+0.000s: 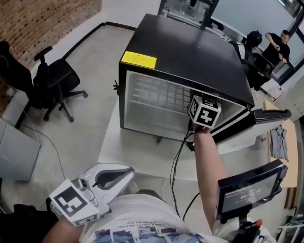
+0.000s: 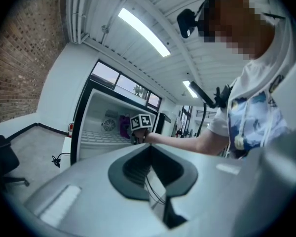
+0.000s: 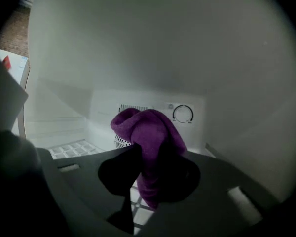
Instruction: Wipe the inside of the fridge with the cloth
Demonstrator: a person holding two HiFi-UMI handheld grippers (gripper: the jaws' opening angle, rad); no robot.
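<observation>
**A:** Where does the fridge stand?

**B:** On the table, with its door swung out to the right. 1 chair sits well to its left, and the screen is at the near right, before the door.

**A:** And inside?

**B:** The right gripper reaches into the right part, above the wire shelf, with the cloth between its 2 jaws. Behind the cloth, on the back wall, the vent lies left and the dial right.

**A:** The left gripper?

**B:** Low at the near left, just beside the person, well apart from the fridge.
</observation>
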